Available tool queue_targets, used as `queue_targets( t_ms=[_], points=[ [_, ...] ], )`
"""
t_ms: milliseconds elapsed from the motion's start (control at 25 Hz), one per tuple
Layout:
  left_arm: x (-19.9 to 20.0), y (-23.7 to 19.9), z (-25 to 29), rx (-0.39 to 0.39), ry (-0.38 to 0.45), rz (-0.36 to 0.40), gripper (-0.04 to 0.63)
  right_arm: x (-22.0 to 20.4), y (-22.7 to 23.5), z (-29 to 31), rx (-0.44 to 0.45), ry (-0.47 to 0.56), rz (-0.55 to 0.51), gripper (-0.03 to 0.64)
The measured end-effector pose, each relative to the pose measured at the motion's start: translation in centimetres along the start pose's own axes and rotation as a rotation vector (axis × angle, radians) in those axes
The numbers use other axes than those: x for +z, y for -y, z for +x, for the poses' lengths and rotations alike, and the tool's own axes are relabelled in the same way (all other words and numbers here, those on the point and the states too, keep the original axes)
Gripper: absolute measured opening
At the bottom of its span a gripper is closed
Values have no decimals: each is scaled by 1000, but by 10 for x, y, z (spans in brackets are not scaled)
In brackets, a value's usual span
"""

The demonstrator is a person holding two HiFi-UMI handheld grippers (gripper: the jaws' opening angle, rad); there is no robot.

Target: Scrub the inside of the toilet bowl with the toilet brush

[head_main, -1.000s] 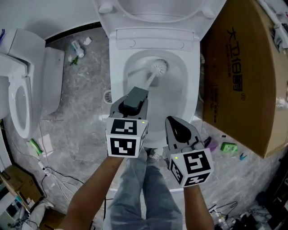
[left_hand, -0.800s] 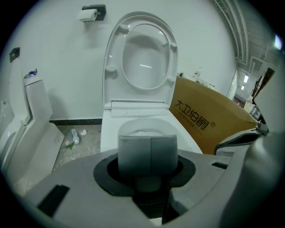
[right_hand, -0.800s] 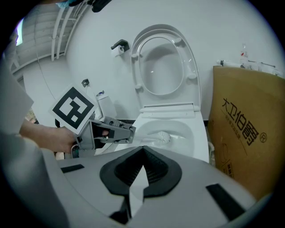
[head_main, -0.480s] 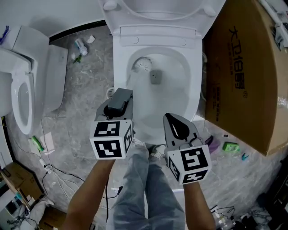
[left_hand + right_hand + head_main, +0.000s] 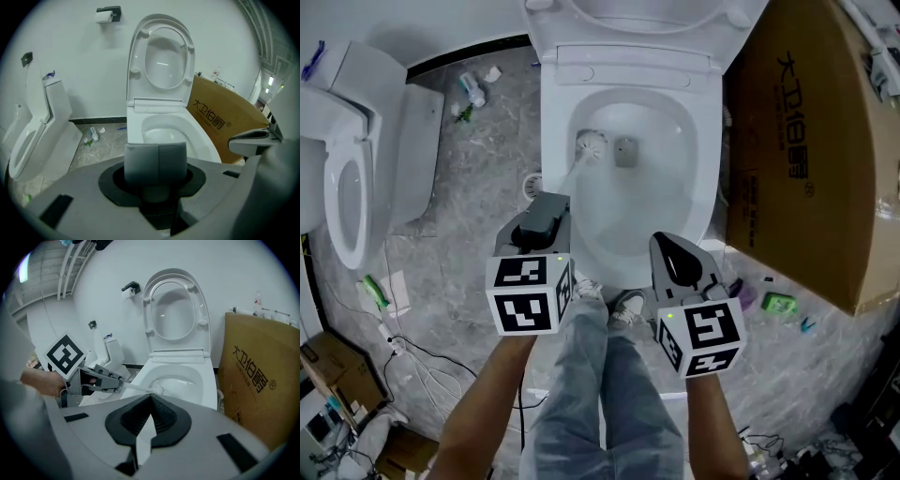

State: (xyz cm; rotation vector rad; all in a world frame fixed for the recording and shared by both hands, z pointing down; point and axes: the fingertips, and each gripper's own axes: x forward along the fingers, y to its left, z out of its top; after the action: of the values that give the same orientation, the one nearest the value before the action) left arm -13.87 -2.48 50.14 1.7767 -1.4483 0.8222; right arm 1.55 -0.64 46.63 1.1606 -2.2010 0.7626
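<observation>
My left tongs [image 5: 546, 208] clamped on toilet brush [image 5: 589, 145] handle. Brush head down in toilet bowl [image 5: 701, 141], at left wall. Right tongs [image 5: 667, 246] pressed together, holding nothing. I guess scrubbing under way, other walls left.

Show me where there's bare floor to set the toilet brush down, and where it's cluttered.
Bare floor lies between the open toilet and the second toilet, left of the floor drain. Crowded: litter by the wall, cables lower left, small green items lower right. The cardboard box stands close against the open toilet's right side.
</observation>
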Motion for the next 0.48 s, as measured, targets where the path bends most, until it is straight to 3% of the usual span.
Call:
queue_targets(
  t_ms=[480],
  points=[
    [-48, 21, -27, -36, -96, 17, 152, -7, 9, -13, -39, 6, 15, 0]
  ],
)
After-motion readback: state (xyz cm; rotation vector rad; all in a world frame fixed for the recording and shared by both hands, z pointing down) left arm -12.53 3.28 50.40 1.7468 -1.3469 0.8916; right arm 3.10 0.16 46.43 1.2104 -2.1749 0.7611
